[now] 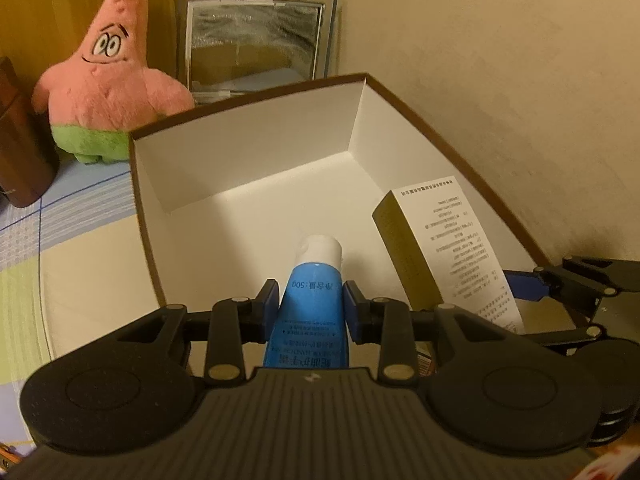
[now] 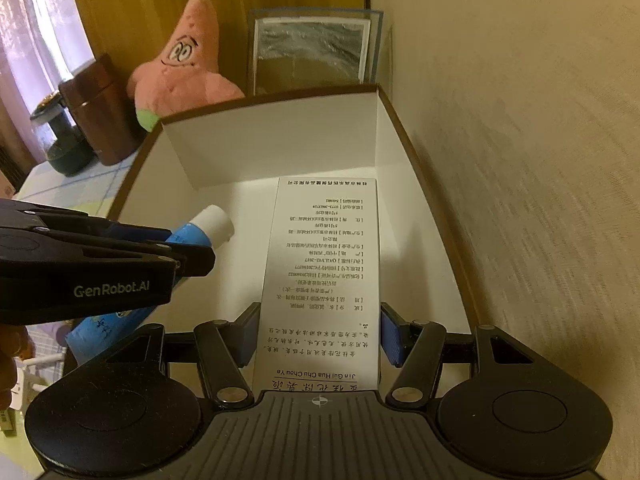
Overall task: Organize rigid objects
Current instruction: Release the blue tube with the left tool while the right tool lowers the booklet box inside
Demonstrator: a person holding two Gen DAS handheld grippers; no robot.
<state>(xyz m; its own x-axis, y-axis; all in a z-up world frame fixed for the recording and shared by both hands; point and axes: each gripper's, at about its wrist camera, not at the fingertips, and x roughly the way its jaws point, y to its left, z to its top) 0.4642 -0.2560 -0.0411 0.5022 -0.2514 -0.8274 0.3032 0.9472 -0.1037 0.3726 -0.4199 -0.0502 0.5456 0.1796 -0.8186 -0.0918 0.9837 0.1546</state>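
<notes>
A brown-rimmed box with a white inside (image 1: 256,148) (image 2: 276,148) lies open ahead. My left gripper (image 1: 311,307) is shut on a blue tube with a white cap (image 1: 310,300), held over the box's near edge, cap pointing in. The tube also shows at the left of the right wrist view (image 2: 200,230), with the left gripper (image 2: 92,264) around it. My right gripper (image 2: 318,334) is shut on a white carton printed with Chinese text (image 2: 324,280), held lengthwise inside the box along its right side. The carton also shows in the left wrist view (image 1: 452,248).
A pink plush star (image 1: 108,76) (image 2: 184,68) stands behind the box, next to a silver foil-lined bag (image 1: 256,40). A brown canister (image 2: 100,108) and a dark pot (image 2: 64,140) stand at the left. A beige wall (image 2: 520,160) runs close along the box's right side.
</notes>
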